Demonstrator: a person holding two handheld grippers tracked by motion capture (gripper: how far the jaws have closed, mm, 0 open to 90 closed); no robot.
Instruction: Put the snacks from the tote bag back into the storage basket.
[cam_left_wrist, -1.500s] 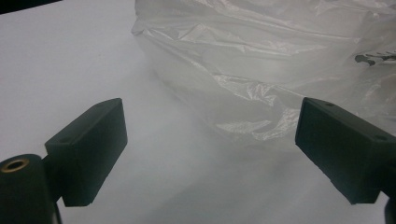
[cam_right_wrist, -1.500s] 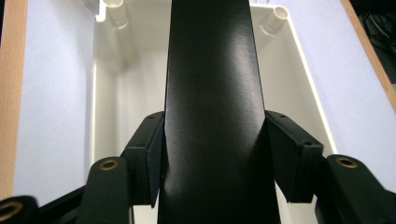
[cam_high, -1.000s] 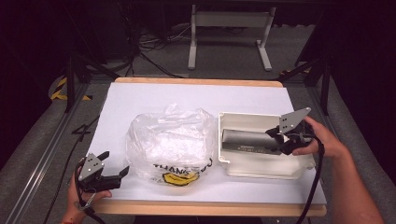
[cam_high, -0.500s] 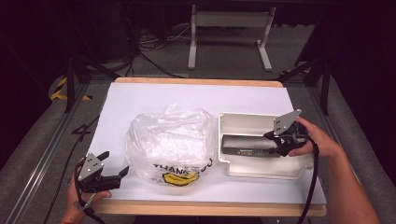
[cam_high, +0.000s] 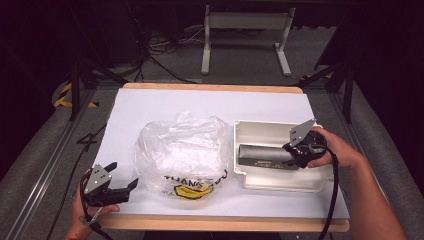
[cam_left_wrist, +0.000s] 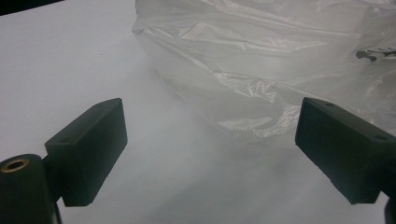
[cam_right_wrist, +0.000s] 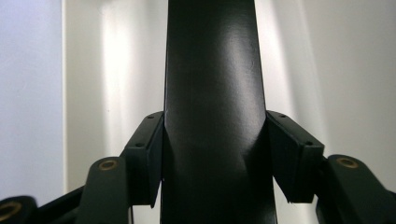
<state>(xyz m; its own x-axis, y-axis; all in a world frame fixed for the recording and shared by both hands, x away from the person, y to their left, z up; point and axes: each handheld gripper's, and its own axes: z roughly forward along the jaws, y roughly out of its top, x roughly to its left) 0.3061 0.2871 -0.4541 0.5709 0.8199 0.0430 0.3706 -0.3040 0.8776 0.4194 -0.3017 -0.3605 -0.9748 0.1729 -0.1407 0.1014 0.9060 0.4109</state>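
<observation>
- High view, nearest edge first: my left gripper (cam_high: 121, 186) sits at the near left corner of the white sheet-covered table (cam_high: 165, 102), its jaws spread wide with nothing between them.
- Left gripper view agrees: my two black pads (cam_left_wrist: 88, 149) stand far apart over bare white surface, and the crumpled clear plastic bag (cam_left_wrist: 280, 70) lies just ahead of them, untouched.
- A little farther in, that bag (cam_high: 180, 150) sits mid-table, its yellow-and-black printing turned toward the near edge.
- Just to the right of the bag lies the shallow white rectangular plastic tray (cam_high: 280, 180), close beside it; I cannot tell whether they touch.
- Inside the tray the dark grey cylindrical tube (cam_high: 262, 154) lies lengthwise across it, its free end pointing toward the bag.
- My right gripper (cam_high: 295, 152) is clamped on the tube's right end, over the tray's right half.
- Right gripper view shows both my pads (cam_right_wrist: 147, 156) pressed flat against either side of the tube (cam_right_wrist: 212, 107), which runs straight away from me with the tray's pale wall (cam_right_wrist: 112, 70) beyond.
</observation>
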